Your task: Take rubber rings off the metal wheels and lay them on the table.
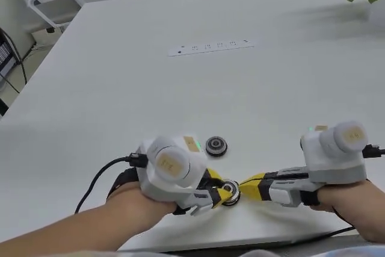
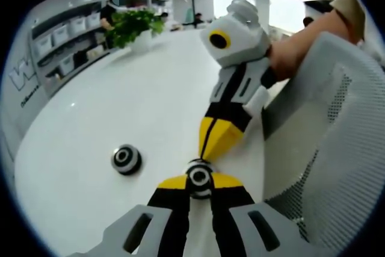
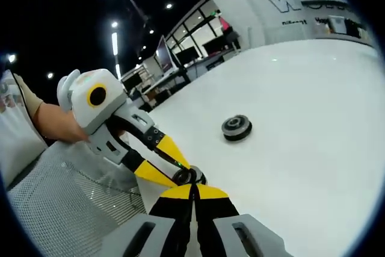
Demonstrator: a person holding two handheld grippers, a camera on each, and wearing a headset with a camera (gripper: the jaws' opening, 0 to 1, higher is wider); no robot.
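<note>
L tongs (image 2: 200,181) clamp wheel (image 1: 231,192), lower centre; R tongs (image 3: 194,188) pinched closed, tips touching it. 2nd wheel (image 1: 216,145) on table (image 1: 180,88) just above.

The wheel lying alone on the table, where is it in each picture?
Head view: the lone wheel sits low, a little right of middle.
Left gripper view: it is at the lower left.
Right gripper view: it is right of middle.
Shared landmark: the held wheel, pinched at the tips of the yellow fingers, close to the lone wheel.
</note>
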